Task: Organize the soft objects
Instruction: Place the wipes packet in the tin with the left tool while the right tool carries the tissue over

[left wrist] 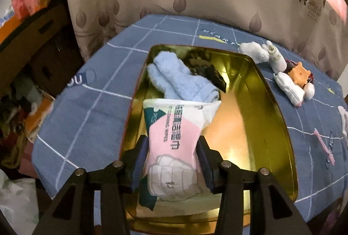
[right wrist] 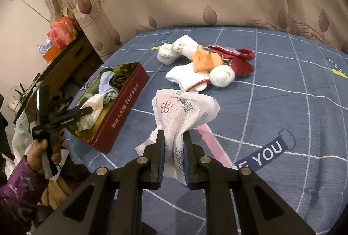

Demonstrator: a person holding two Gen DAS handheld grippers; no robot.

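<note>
Left gripper (left wrist: 171,166) is clamped on a wipes pack (left wrist: 174,141), lowering it into the toffee tin (left wrist: 271,108) beside a blue towel (left wrist: 180,80). Right gripper (right wrist: 173,156) pinches a white mesh pouch (right wrist: 184,113) over the bedsheet (right wrist: 282,93); probably goes in next, once there's room.

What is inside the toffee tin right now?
The toffee tin holds a light blue fluffy sock, a dark item partly hidden behind it, and a wet wipes pack gripped by the left tongs.
</note>
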